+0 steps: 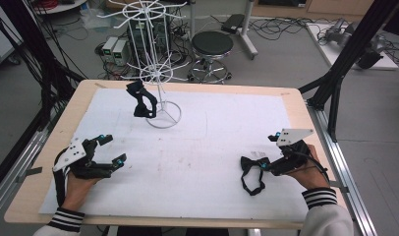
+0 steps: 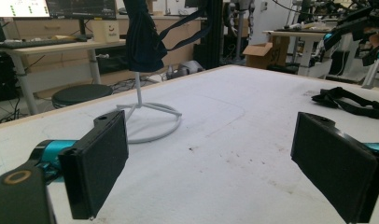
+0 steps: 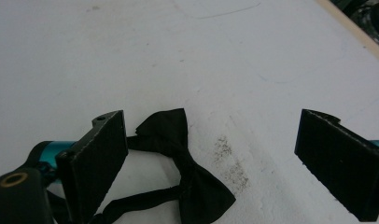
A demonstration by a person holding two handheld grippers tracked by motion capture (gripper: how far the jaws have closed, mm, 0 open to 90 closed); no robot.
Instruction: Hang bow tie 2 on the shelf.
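While one black bow tie [image 1: 141, 100] already hangs from a low arm of the white wire rack [image 1: 156, 64] at the far left of the desk [image 1: 296, 98], a second bow tie [image 1: 251, 169] lies flat on the white sheet near the right front, its strap looped toward the person. Judging from that, the job looks to be hanging the ties on the rack, with one done and this one left to pick up and carry across.

The right gripper [image 1: 266, 162] sits just beside the lying tie with its jaws spread wide; in the right gripper view the tie [image 3: 183, 163] rests between them, nearer the left jaw, and nothing is pinched yet. The left gripper [image 1: 111, 150] rests at the left front, well apart from both ties, its jaws also spread and empty.

In the left gripper view a pale box on a far bench bears a small mark too blurred to read, and the monitor text is illegible.
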